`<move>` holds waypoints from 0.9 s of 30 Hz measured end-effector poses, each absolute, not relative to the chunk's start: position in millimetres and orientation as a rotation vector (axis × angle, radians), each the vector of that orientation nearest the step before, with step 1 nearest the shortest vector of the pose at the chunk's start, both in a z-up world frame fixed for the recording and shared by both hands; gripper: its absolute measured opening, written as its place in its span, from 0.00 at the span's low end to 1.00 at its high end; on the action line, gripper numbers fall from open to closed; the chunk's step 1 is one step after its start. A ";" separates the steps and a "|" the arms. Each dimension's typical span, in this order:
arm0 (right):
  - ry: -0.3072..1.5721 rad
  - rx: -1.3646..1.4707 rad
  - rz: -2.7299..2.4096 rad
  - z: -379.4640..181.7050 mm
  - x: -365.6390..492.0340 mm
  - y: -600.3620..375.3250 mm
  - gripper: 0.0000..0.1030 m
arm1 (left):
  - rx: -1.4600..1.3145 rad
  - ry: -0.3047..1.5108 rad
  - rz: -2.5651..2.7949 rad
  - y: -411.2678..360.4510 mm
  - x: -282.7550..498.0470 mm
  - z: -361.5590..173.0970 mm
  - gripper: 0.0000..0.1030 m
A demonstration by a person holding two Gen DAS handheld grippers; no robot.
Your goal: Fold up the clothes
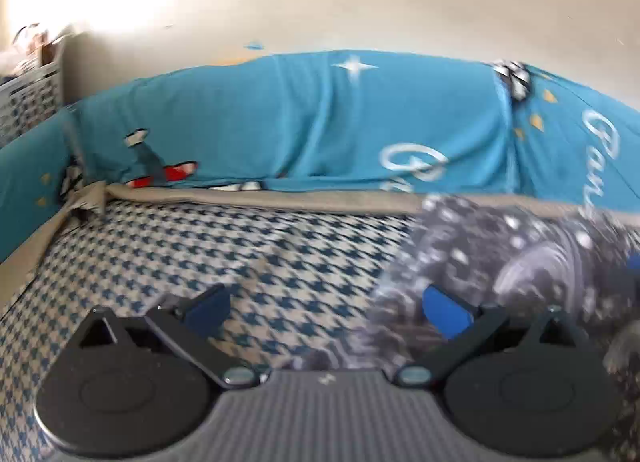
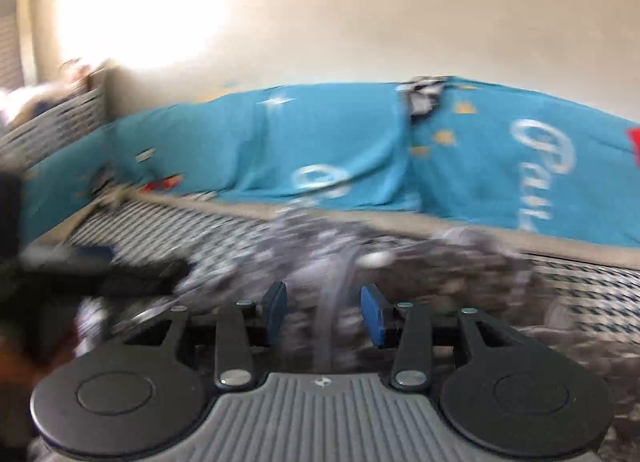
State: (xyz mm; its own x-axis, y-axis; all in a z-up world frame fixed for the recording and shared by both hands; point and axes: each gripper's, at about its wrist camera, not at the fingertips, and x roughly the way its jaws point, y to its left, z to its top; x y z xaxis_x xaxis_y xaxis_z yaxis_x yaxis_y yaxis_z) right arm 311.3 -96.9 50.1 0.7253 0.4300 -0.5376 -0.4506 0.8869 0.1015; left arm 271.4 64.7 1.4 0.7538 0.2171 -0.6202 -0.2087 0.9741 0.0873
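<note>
garment (image 1: 520, 262) of dark speckled cloth lies rumpled on the houndstooth bed (image 1: 200, 254), looking limp and light; best taken by an edge. left hand-held gripper (image 1: 328, 312) gapes wide, empty; right hand-held gripper (image 2: 324, 312) stands half-open over it, pads not pressing.

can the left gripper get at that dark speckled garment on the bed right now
Probably yes. The left gripper is open over the houndstooth bed cover, and the dark speckled garment lies just beside it, already under one finger, with nothing lying between them. Blur makes any contact impossible to judge.
</note>
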 end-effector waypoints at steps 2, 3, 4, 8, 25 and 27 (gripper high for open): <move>0.595 0.008 0.417 47.6 326.5 -109.6 0.42 | 0.059 0.693 0.205 54.2 271.0 -5.4 1.00; 0.603 0.035 0.384 45.8 334.4 -116.1 0.42 | 0.082 0.703 0.193 49.1 271.2 -9.0 1.00; 0.612 0.061 0.350 44.0 342.4 -122.5 0.44 | 0.100 0.715 0.183 45.4 271.5 -12.8 1.00; 0.623 0.144 0.267 39.6 363.6 -143.2 0.51 | 0.123 0.772 0.155 35.5 272.6 -28.6 1.00; 0.655 0.080 0.258 18.8 420.0 -135.3 0.73 | 0.034 0.879 0.124 38.5 268.2 -55.3 1.00; 0.684 0.054 0.263 11.7 421.5 -131.4 0.62 | 0.021 0.885 0.123 40.3 269.4 -55.2 1.00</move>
State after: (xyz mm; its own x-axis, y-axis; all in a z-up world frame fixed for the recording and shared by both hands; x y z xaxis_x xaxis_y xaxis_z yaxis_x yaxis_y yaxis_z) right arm 421.5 -131.4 11.7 0.7436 0.2575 -0.6170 -0.2219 0.9656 0.1356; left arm 269.4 40.3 -55.2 0.6270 0.1158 -0.7703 -0.0983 0.9927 0.0693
